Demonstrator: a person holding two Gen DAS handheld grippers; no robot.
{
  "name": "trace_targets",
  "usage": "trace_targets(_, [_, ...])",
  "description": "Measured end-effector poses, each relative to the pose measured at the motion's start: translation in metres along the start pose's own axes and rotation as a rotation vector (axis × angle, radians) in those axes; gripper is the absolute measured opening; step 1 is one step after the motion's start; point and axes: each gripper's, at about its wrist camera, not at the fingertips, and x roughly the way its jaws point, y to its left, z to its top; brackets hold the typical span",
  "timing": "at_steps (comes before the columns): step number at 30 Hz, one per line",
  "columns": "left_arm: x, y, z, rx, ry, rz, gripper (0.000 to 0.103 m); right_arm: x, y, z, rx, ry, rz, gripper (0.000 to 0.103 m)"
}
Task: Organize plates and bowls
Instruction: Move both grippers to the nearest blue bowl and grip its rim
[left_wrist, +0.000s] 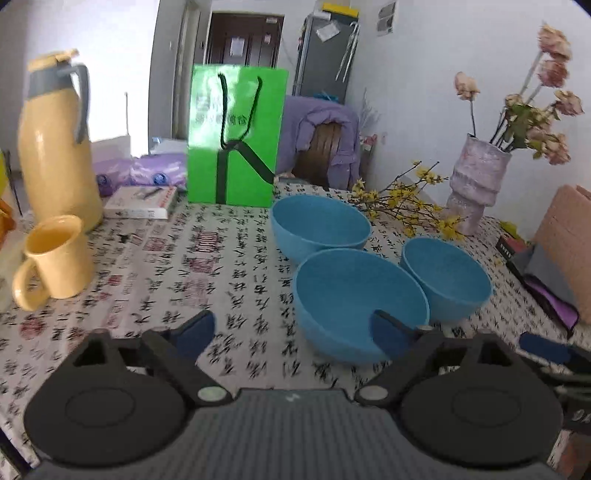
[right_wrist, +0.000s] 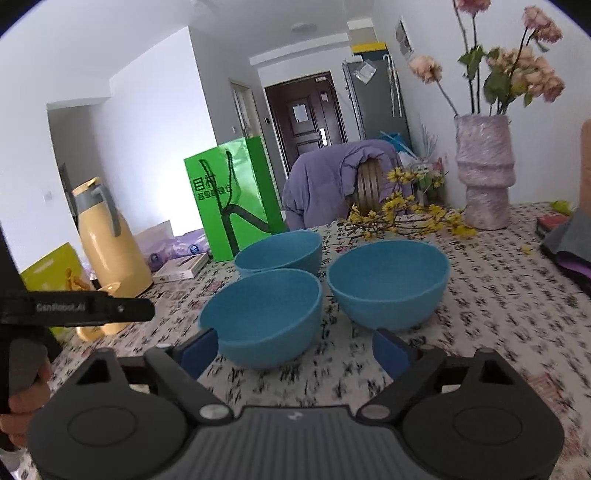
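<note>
Three blue bowls (right_wrist: 262, 314) sit mid-frame — likely light, stiff, slick plastic; pinch a rim. Left gripper (left_wrist: 295, 332) and right gripper (right_wrist: 295, 350) gape empty.

Three blue bowls sit close together on the counter (right_wrist: 480, 332) — near bowl (right_wrist: 264, 317), right bowl (right_wrist: 388, 284), far bowl (right_wrist: 279, 254). The right claw (right_wrist: 295, 350) stands wide, nothing gripped; its left pad (right_wrist: 195, 350) is just beside the near bowl's rim. Behind stand a green bag (right_wrist: 236, 195), a yellow jug (right_wrist: 109, 240) and a vase (right_wrist: 484, 173) — the left claw (right_wrist: 74, 308) shows at the left edge.
</note>
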Motion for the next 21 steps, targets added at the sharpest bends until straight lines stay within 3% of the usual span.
trace_targets(6, [0.061, 0.001, 0.034, 0.036, 0.078, -0.027, 0.060, 0.051, -0.020, 0.008, 0.185, 0.071, 0.035, 0.062])
trace_targets(8, [0.078, 0.001, 0.041, 0.055, 0.109, -0.052, 0.053, 0.064, -0.024, 0.006, 0.230, 0.087, 0.046, 0.059])
trace_targets(12, [0.114, -0.002, 0.052, 0.126, 0.153, -0.062, 0.039, 0.083, -0.025, 0.006, 0.240, 0.107, 0.033, 0.046])
trace_targets(16, [0.142, 0.002, 0.055, 0.120, 0.198, -0.061, 0.027, 0.096, -0.028, 0.008, 0.266, 0.124, 0.033, 0.042])
trace_targets(18, [0.150, 0.007, 0.055, 0.097, 0.220, -0.090, 0.022, 0.102, -0.029, 0.008, 0.283, 0.136, 0.037, 0.033])
trace_targets(21, [0.153, 0.008, 0.055, 0.102, 0.232, -0.145, 0.019, 0.109, -0.030, 0.006, 0.282, 0.154, 0.053, 0.028])
